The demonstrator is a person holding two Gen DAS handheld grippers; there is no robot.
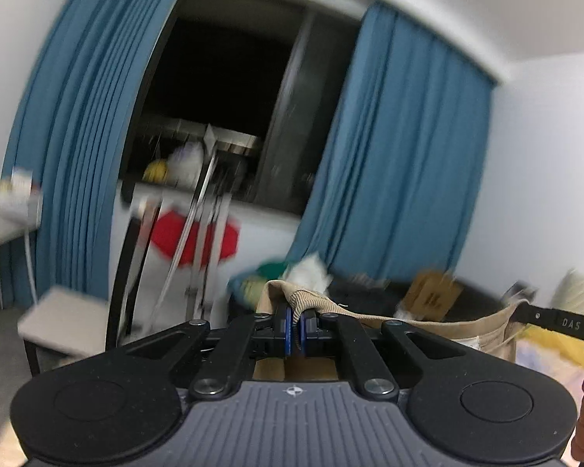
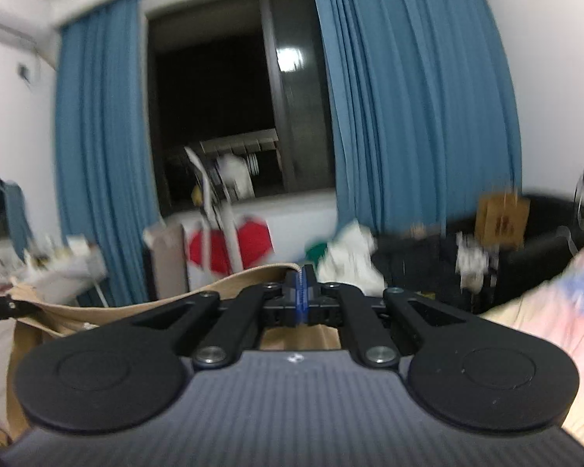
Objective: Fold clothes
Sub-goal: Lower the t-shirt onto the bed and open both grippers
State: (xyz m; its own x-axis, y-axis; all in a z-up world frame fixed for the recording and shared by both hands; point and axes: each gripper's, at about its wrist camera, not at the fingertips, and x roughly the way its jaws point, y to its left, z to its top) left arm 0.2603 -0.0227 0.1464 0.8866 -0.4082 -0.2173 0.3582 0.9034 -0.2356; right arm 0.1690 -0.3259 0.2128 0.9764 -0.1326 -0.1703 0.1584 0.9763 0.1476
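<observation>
**Garment held aloft, no fold yet made**

The left gripper [image 1: 296, 329] was clamped on a ribbed edge of the beige garment [image 1: 428, 329], and the right gripper [image 2: 302, 295] pinched the same cloth farther along its top edge. The garment hung stretched between them in the air, in front of the blue curtains [image 2: 416, 97], sagging slightly at the middle. It looked like soft tan cloth with a corduroy-like band. Judging by this, the work was at its start: the piece was spread out, every fold remaining.
</observation>
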